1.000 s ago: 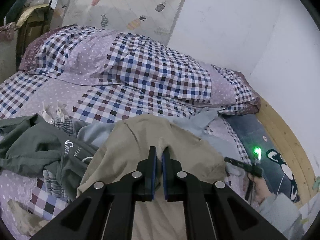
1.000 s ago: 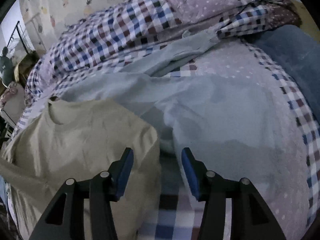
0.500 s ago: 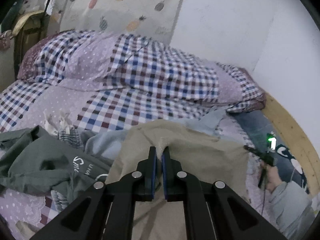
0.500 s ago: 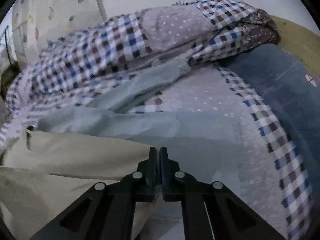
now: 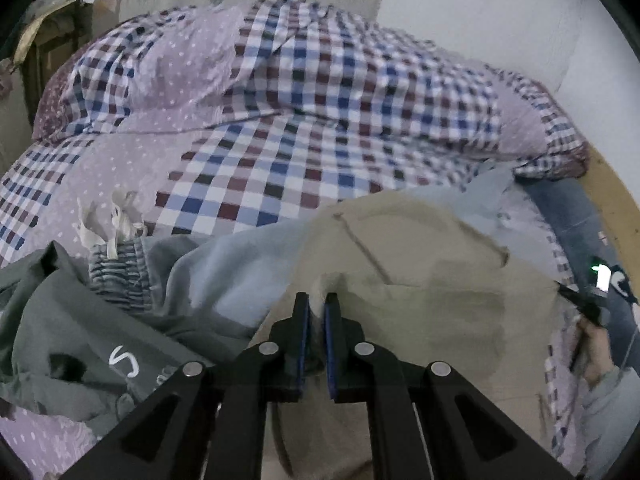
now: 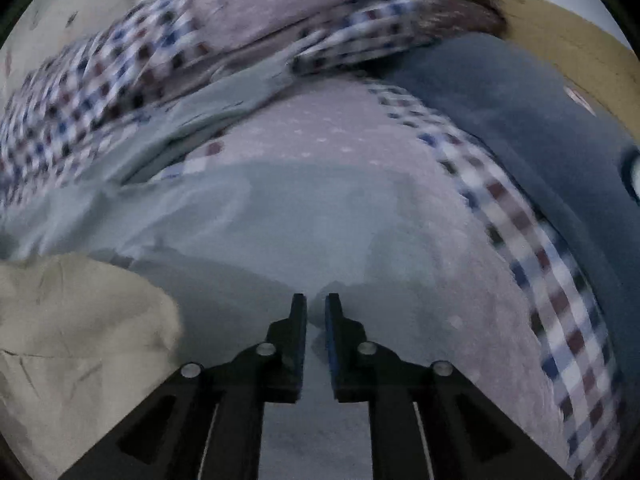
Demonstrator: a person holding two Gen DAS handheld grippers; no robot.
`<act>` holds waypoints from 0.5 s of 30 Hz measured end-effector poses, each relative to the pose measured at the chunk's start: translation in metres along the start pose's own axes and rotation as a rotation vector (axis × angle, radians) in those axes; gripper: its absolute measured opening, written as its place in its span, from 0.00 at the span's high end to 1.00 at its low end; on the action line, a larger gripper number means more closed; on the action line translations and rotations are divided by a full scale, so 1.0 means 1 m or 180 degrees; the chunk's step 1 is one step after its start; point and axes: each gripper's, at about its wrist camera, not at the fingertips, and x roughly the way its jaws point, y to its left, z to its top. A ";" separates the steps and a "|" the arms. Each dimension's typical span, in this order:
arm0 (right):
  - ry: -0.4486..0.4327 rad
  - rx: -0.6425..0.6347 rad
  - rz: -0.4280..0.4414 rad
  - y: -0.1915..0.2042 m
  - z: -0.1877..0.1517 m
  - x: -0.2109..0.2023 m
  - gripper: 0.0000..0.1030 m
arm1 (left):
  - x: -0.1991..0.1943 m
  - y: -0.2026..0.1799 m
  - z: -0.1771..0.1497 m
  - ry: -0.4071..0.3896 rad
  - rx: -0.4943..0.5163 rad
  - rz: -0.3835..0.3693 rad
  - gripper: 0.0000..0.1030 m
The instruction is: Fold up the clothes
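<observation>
While your left gripper pinches a ridge of the beige shirt, fingers nearly together w/ cloth between, your right gripper is clamped on a fold of the light blue garment. Beige shirt lies spread on the bed, over the blue one. Left of it: a grey-green top. Beyond: checked quilt, bunched by the wall.

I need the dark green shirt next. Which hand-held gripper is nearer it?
Left. The left hand-held gripper pinches the beige shirt beside the dark green shirt; the right one's view lacks it.
</observation>
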 end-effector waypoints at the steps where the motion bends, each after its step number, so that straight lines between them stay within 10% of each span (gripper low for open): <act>1: -0.0043 0.0072 0.0084 -0.009 -0.008 -0.010 0.85 | 0.002 0.002 -0.001 0.0027 -0.0057 -0.0009 0.74; 4: -0.0109 0.0125 0.0475 -0.020 -0.038 -0.043 0.73 | -0.011 0.014 -0.013 -0.0097 -0.0341 -0.0225 0.22; 10: -0.0029 -0.0398 0.1126 0.015 -0.126 -0.104 0.57 | -0.069 0.005 -0.074 -0.0464 -0.0452 -0.0424 0.17; 15: -0.0137 -0.1176 0.0932 0.066 -0.177 -0.129 0.57 | -0.100 -0.025 -0.155 -0.0471 -0.0575 -0.0700 0.17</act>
